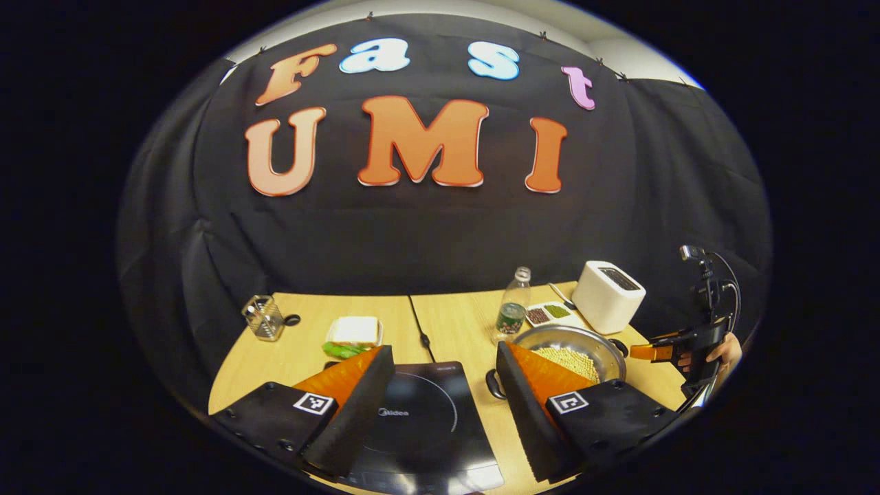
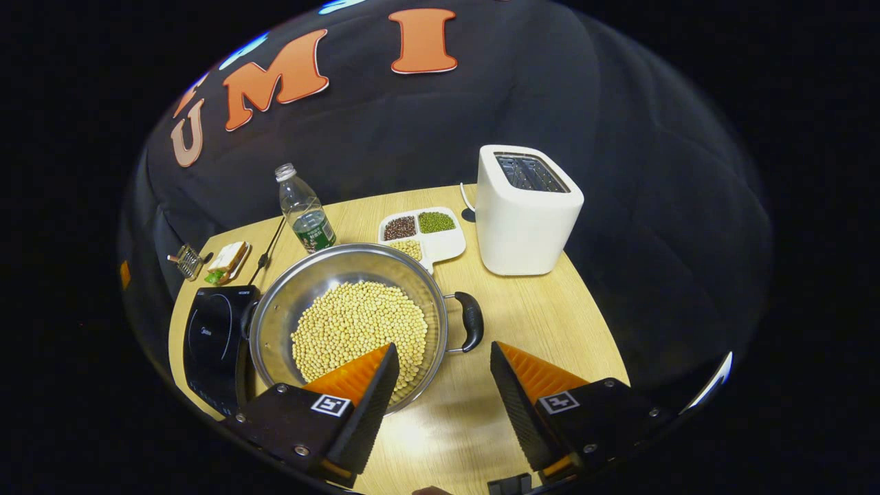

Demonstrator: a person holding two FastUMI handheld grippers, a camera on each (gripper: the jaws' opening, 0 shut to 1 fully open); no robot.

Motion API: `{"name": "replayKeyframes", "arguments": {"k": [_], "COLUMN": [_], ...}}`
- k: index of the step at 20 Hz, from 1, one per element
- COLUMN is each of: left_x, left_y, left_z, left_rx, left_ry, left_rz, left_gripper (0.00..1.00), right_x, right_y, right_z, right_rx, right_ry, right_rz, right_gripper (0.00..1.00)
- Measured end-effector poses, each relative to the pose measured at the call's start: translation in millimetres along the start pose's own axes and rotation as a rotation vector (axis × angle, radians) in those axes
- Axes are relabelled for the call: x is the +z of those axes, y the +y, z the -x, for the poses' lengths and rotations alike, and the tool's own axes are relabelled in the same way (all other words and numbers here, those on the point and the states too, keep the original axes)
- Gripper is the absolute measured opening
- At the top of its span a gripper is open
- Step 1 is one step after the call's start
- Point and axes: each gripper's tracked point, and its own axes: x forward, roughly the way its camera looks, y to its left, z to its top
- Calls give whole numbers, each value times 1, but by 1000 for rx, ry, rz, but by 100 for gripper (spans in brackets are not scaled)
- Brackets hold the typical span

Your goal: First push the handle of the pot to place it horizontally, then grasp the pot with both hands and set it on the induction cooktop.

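The pot [image 2: 347, 313], filled with pale beans [image 2: 357, 326], sits on the table [image 2: 536, 316] just right of the induction cooktop [image 2: 210, 337]. Behind it, a divided tray [image 2: 430, 237] holds dark, green and pale beans. Both the right gripper [image 2: 440, 378] and left gripper [image 1: 443, 395] are spread wide, holding nothing.

Pot [image 2: 275, 323]: bright silver metal, filled with pale yellow beans [image 2: 357, 326]; side handle [image 2: 471, 320] glossy black. Induction cooktop [image 2: 210, 337]: black glass with thin pale ring markings. Desk [image 2: 543, 330]: light wood grain. Toaster [image 2: 526, 213]: plain white, dark slots on top. Divided dish [image 2: 443, 242]: white, holding dark reddish-brown, green and pale yellow portions. Bottle [image 2: 304, 210]: clear plastic, white cap, dark green label. Small plate [image 1: 354, 331]: white with a pale block, green vegetable [image 1: 342, 350] beside it. Wire holder [image 1: 263, 317]: silver mesh.
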Motion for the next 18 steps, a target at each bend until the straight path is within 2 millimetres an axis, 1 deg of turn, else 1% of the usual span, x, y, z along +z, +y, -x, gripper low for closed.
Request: {"name": "replayKeyframes", "arguments": {"k": [2, 5, 7, 10, 12, 14, 18], "left_x": [-21, -54, -74, -103, -121, -132, -150], "left_y": [-12, -41, -56, -74, -82, -92, -96], "left_z": [-23, -54, -72, -98, -113, -123, -147], "left_rx": [0, -47, -75, -105, -115, -134, -139], "left_ry": [61, 175, 236, 319, 364, 402, 450], "left_rz": [8, 43, 59, 70, 92, 132, 127], "left_gripper": [99, 98, 98, 97, 98, 98, 98], "right_x": [-2, -3, -6, -10, -10, -10, -13], "right_y": [1, -1, -2, -5, -6, -6, -5], "right_z": [-7, -16, -25, -38, -44, -52, -68], "right_rx": [1, 5, 10, 13, 14, 12, 8], "right_ry": [5, 14, 26, 42, 47, 54, 79], "right_rz": [4, 2, -10, -21, -25, -17, -30], "right_gripper": [85, 84, 85, 85, 85, 84, 84]}}
